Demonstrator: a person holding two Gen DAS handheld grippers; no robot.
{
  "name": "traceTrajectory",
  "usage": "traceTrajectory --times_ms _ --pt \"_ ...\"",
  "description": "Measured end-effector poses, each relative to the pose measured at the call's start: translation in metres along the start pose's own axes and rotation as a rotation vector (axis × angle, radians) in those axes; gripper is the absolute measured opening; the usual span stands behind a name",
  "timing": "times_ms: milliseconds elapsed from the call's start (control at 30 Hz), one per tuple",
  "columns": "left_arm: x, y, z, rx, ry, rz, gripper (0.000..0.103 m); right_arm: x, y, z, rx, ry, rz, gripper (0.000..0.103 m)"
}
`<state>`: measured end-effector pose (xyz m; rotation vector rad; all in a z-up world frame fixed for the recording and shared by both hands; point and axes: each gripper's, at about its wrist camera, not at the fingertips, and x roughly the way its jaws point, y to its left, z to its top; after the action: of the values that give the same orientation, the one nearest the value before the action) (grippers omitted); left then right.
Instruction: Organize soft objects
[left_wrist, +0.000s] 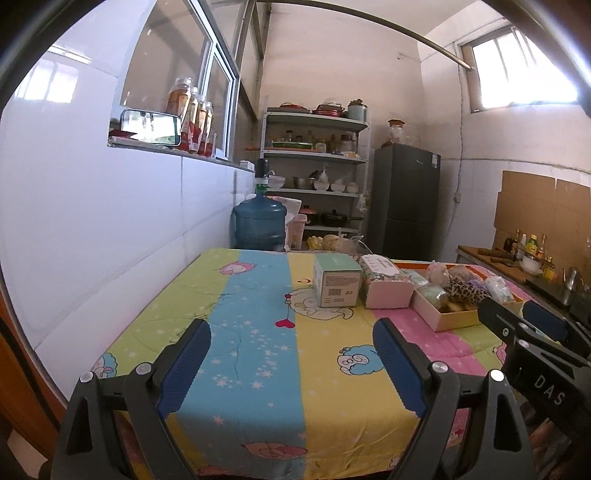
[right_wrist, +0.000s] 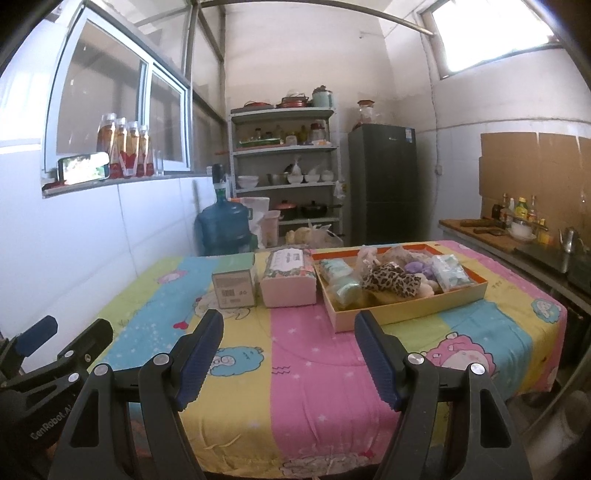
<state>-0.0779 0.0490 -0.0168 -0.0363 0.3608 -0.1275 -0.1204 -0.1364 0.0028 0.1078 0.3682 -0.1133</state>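
Soft stuff sits in a shallow tray (right_wrist: 406, 308) on the desk (right_wrist: 295, 354), just ahead and a bit right of the right hand-held gripper (right_wrist: 290, 354): leopard-print cloth (right_wrist: 391, 282), purple fluffy bit (right_wrist: 419, 267), green packets (right_wrist: 341, 284), a wrapped pack (right_wrist: 452, 275) at the far-right end. Tissue pack (right_wrist: 290, 282) and a small carton (right_wrist: 234, 288) stand outside the tray, ahead-left of that gripper, close together; can't tell if they touch.

Both grippers wide open, nothing held. Left hand-held gripper (left_wrist: 291, 363) hangs over bare desk cover, tray ahead-right of it; its carton (left_wrist: 336, 282) is straight ahead.

Scene fits either tray already filled w/ tissue pack left over, or tray as the source to sort from. Can't settle which, so no call on next move.

Risks as I judge them:
- Items are piled and overlapping, so pinching one cloth likely drags a neighbour out.
- Tray looks light, cardboard-ish; a sideways snag could slide it on the slick quilted cover.
- Plastic-wrapped packs may squirt out of the pads if gripped near an edge.
- Grippers sit close side by side; reaching across could clash them.
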Motion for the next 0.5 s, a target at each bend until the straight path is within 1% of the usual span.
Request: traceTrajectory --times_ms 500 --pt "-0.0035 -0.0020 0.0011 0.005 -0.002 -0.003 0.090 -0.0037 0.0000 0.0007 -0.007 -0.004 0.005 0.075"
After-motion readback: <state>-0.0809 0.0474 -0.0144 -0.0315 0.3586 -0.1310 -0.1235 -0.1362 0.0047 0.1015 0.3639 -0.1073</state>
